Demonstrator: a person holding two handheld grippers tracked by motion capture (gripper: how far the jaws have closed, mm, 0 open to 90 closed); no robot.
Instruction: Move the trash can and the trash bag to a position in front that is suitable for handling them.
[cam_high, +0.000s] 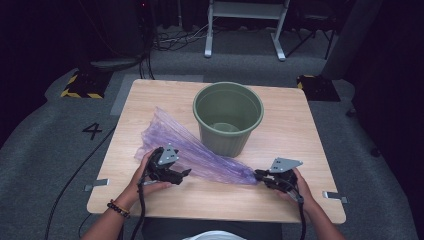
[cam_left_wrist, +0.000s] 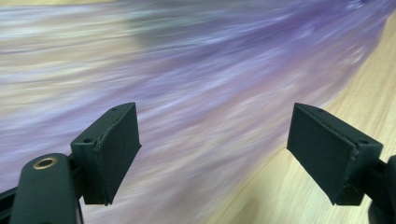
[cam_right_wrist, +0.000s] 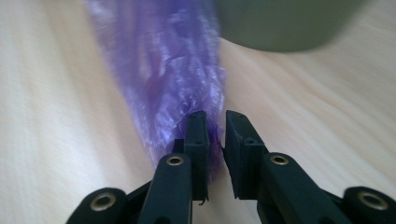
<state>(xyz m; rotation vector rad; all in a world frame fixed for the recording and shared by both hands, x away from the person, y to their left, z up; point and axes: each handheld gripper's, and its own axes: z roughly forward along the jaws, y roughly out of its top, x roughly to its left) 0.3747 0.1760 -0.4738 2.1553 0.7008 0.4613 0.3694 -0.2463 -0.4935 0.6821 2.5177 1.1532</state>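
Down on the wooden worktop (cam_high: 300, 125) a purple plastic bag (cam_high: 200, 152) lies stretched in a long wrinkled band, running from the left side, just beside the near wall of a green ribbed bucket (cam_high: 228, 117), to a gathered, narrow end at the near right. The bucket stands upright near the middle of the worktop, toward its far side, and whether the bag touches its base cannot be told.

The right gripper (cam_high: 261, 176) lies low at the near right, held in the person's right hand (cam_high: 300, 187), with its jaws at the bag's bunched tip. In the right gripper view (cam_right_wrist: 215, 135) the jaws stand close together with only a narrow slit between them; the purple film sits against the left jaw, yet whether both pads press on it cannot be told.

The left gripper (cam_high: 182, 173) is in the left hand (cam_high: 145, 175) at the near left, over the wide part of the bag. In the left gripper view (cam_left_wrist: 212, 149) its jaws are spread wide, released, with blurred purple film beyond them.

On the grey floor left of the worktop a black "4" (cam_high: 92, 131) is marked; no other writing can be read.
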